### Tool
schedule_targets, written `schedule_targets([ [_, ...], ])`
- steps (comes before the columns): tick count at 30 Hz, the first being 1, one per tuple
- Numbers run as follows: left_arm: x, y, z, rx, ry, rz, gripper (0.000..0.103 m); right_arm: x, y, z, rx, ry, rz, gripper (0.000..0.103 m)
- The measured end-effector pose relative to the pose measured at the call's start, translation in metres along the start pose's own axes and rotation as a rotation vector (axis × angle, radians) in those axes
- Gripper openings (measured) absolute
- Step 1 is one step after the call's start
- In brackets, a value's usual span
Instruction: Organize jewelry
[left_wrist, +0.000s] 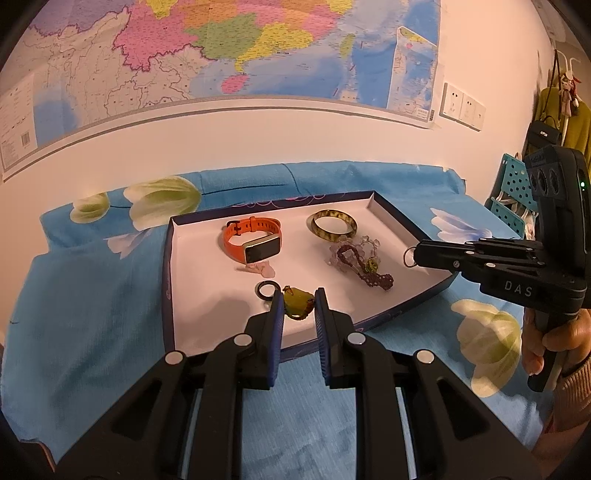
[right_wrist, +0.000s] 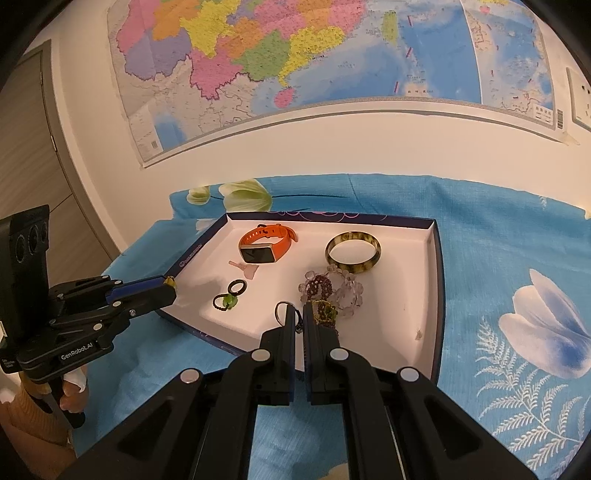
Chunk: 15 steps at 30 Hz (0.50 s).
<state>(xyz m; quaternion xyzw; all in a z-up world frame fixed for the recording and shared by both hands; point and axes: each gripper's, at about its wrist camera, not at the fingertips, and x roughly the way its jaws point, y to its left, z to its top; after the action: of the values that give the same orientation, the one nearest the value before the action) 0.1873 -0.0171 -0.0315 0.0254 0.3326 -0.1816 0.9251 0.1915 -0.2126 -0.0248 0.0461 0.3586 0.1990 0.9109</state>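
Blue floral cloth (left_wrist: 92, 314) under tray (left_wrist: 168, 266): right gripper (right_wrist: 299, 314) clamps metal ring (right_wrist: 282, 308); left gripper (left_wrist: 298, 308), jaws apart, straddles green pendant (left_wrist: 297, 302).

The tray (right_wrist: 436, 280) looks like cardboard, matt white inside with a dark blue printed outside, sitting on a soft woven blue cloth (right_wrist: 498, 236) with a flower print. The watch (right_wrist: 264, 245) has a matt orange rubbery strap and a glossy glass face, the bangle (right_wrist: 352, 254) is polished and mottled like glazed stone or resin, and the little ring (left_wrist: 408, 255) reads as shiny metal, with clear glassy beads (right_wrist: 349, 291) nearby. Both the left gripper (left_wrist: 298, 302) and right gripper (right_wrist: 299, 317) are matt black plastic with shiny metal rivets, and the left one's pads (left_wrist: 277, 310) are ribbed blue rubber.
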Motion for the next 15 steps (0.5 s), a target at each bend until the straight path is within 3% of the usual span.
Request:
schedule_targets([
  [15,0.0092,0.0048,0.0022,-0.012,0.013,0.011,0.017,0.0061,-0.0029,0.0014,0.006,0.008,-0.004,0.003],
])
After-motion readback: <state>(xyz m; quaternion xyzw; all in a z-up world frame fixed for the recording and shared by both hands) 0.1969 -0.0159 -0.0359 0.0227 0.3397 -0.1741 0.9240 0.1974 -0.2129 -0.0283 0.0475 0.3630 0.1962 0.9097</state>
